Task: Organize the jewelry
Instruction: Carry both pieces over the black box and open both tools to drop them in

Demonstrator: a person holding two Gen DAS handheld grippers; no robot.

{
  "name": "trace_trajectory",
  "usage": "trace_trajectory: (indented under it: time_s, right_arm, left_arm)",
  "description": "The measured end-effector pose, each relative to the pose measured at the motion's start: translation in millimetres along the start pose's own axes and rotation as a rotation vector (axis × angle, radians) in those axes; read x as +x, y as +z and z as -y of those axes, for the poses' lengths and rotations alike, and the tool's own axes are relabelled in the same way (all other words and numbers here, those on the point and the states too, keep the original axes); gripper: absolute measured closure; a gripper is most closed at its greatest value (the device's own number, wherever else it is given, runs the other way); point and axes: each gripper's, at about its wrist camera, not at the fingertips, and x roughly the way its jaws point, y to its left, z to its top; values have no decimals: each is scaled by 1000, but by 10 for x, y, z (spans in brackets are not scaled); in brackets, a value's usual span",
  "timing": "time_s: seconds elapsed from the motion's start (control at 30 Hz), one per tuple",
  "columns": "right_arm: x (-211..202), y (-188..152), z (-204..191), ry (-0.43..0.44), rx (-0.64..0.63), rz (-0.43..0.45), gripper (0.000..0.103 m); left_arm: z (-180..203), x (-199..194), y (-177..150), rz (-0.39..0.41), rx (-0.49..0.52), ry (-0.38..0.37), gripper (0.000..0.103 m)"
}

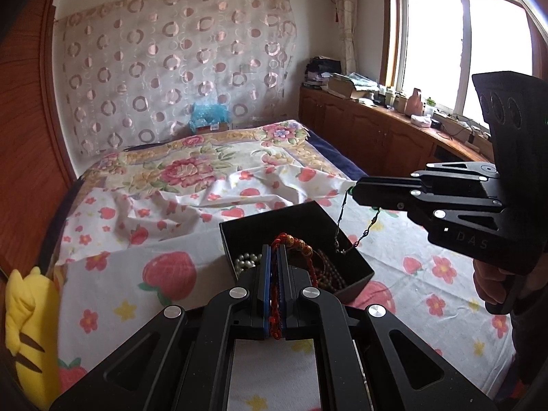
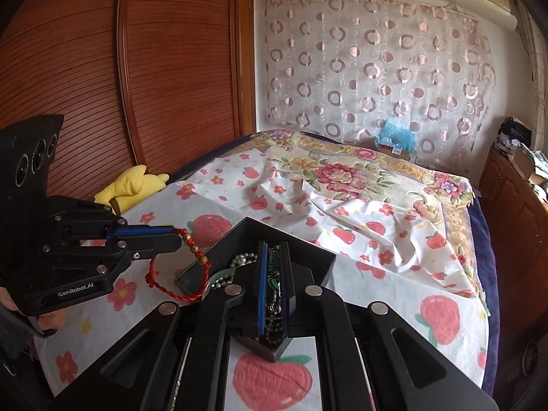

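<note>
Both grippers [image 1: 273, 250] [image 2: 274, 250] clamped on jewelry.

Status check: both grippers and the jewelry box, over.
Left gripper shut on red braided bracelet. Right gripper shut on dark chain necklace, dangling over black box. Pearls already in box.

Black box [image 1: 356, 267] holding white pearls [image 1: 247, 260] and brown beads [image 1: 328, 274]. Red braided cord [image 2: 171, 284] with gold beads [image 2: 195, 248]; dark chain [image 1: 346, 233] with green links. Black grippers, left [image 1: 273, 250] and right [image 2: 273, 247], with blue pads [image 2: 262, 294]. White sheet [image 1: 191, 267] printed with red strawberries, pink flowers and small yellow stars; cream blanket [image 1: 178, 167] with pink roses and green leaves. Yellow plush [image 1: 27, 335] with brown stripes. Sheer curtain [image 2: 376, 68] with pink rings and discs. Reddish-brown slatted wardrobe [image 2: 154, 68].
</note>
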Motion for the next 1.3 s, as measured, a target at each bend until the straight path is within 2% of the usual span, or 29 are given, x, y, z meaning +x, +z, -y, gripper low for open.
trace_trajectory:
  time_s: [0.37, 0.43, 0.73, 0.97, 1.1, 1.2, 1.3]
  right_arm:
    - [371, -119, 170, 19, 67, -53, 94]
    - [394, -155, 195, 7, 71, -59, 72]
    - [431, -227, 251, -32, 84, -58, 71]
    - [441, -234, 289, -44, 93, -63, 71]
    - [450, -234, 298, -47, 93, -67, 71]
    - [457, -213, 296, -46, 88, -75, 71]
    - [388, -175, 253, -56, 72, -66, 71]
  left_arm:
    - [-150, 300, 147, -28, 5, 4, 100]
    - [-160, 355, 159, -35, 6, 4, 100]
    - [-127, 708, 227, -82, 16, 5, 100]
    - [-92, 773, 277, -85, 24, 12, 99]
    - [-81, 783, 303, -81, 25, 14, 82]
    - [-83, 819, 329, -83, 24, 19, 80]
    - [-119, 790, 307, -75, 22, 25, 71]
